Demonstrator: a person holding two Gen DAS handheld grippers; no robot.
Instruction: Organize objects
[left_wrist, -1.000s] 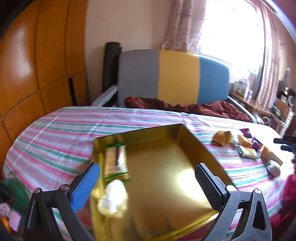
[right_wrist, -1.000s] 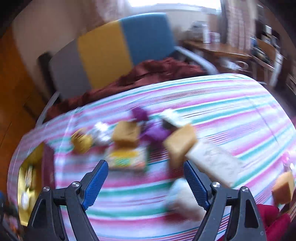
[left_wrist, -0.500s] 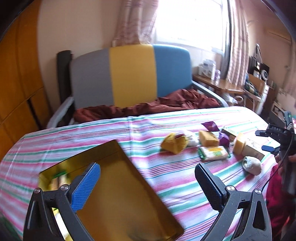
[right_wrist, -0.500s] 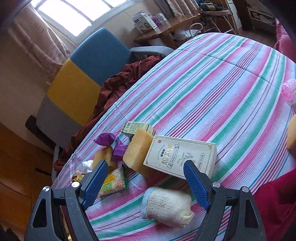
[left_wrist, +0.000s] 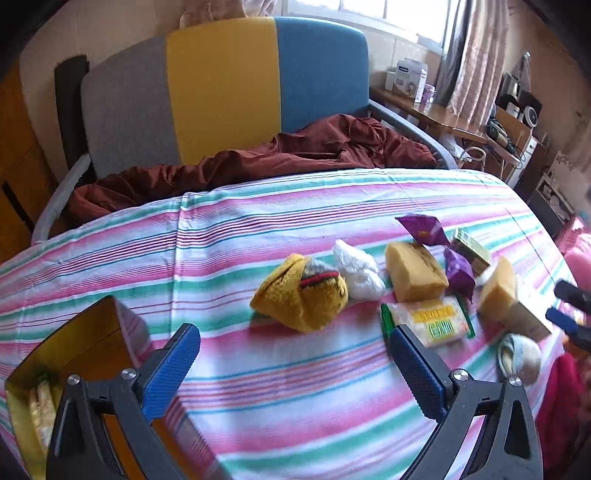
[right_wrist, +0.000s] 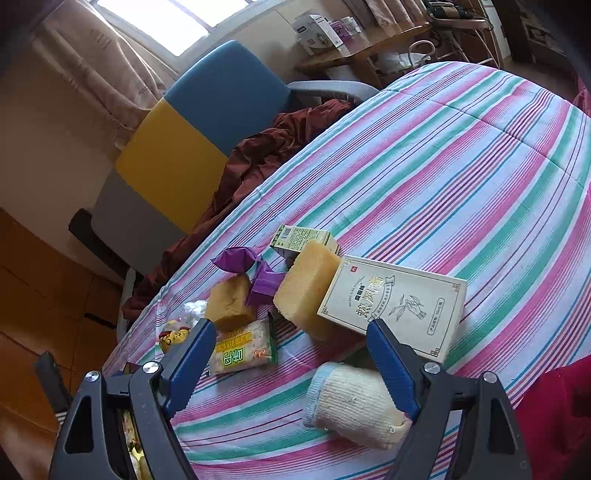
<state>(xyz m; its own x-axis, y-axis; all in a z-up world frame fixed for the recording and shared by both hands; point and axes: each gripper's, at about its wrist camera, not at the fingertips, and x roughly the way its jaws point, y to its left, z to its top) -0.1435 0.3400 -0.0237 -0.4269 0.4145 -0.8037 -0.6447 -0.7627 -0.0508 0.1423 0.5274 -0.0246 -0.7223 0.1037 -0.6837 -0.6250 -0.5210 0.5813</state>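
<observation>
Left tongs (left_wrist: 293, 360): jaws apart, nothing between them. Gold tray (left_wrist: 92, 332) lies under their left finger, yellow knit item (left_wrist: 301, 295) just ahead on the striped table (left_wrist: 258, 387). Right tongs (right_wrist: 291, 354): jaws apart, empty; snack packet (right_wrist: 242, 352) by left finger, rolled sock (right_wrist: 354, 402) between fingers, untouched.

Black grippers (left_wrist: 291, 365), blue fingers (left_wrist: 173, 363); perhaps red clothing.

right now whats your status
Left gripper open, empty. Right gripper open, empty, over rolled sock. Gold tray at left. Nothing in the way.
</observation>
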